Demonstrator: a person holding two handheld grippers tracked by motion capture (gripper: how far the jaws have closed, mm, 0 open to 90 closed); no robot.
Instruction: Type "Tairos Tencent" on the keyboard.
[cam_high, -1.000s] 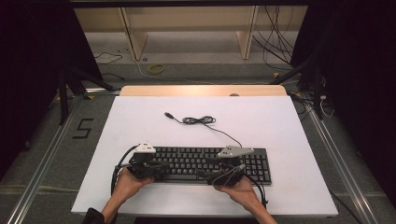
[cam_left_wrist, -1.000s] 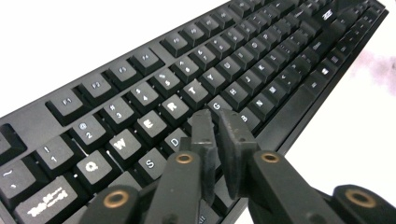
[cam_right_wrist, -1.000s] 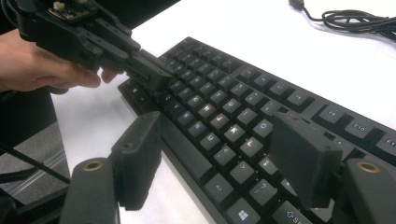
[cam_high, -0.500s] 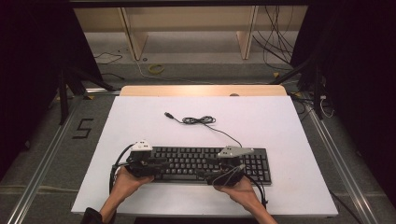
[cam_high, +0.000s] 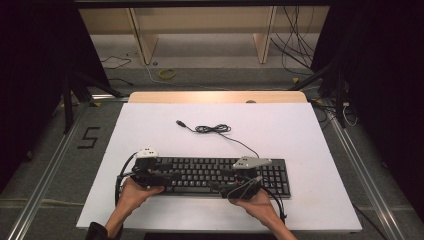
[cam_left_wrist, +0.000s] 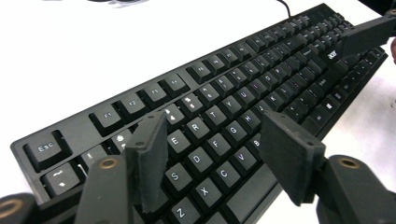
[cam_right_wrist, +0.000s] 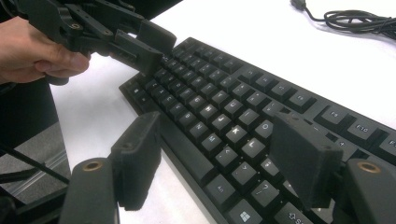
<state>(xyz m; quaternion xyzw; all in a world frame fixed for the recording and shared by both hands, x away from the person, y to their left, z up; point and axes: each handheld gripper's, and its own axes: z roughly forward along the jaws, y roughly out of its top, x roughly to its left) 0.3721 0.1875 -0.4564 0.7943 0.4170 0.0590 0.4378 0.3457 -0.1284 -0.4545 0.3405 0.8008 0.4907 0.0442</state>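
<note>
Black keyboard (cam_high: 220, 175) flat on white bench (cam_high: 280, 125), near its front edge, both grippers at it. Left gripper (cam_left_wrist: 215, 163) over keyboard's left end: jaws just been opening, now spread, letter keys beneath gap, pads clear of keys, nothing pinched. Right gripper (cam_right_wrist: 217, 158) low over keyboard's front edge toward right half: jaws spread, one pad over bench just before edge, other over keys, nothing pinched. Keyboard cable (cam_high: 212, 129) loosely coiled on bench beyond both grippers, well apart from them.
</note>
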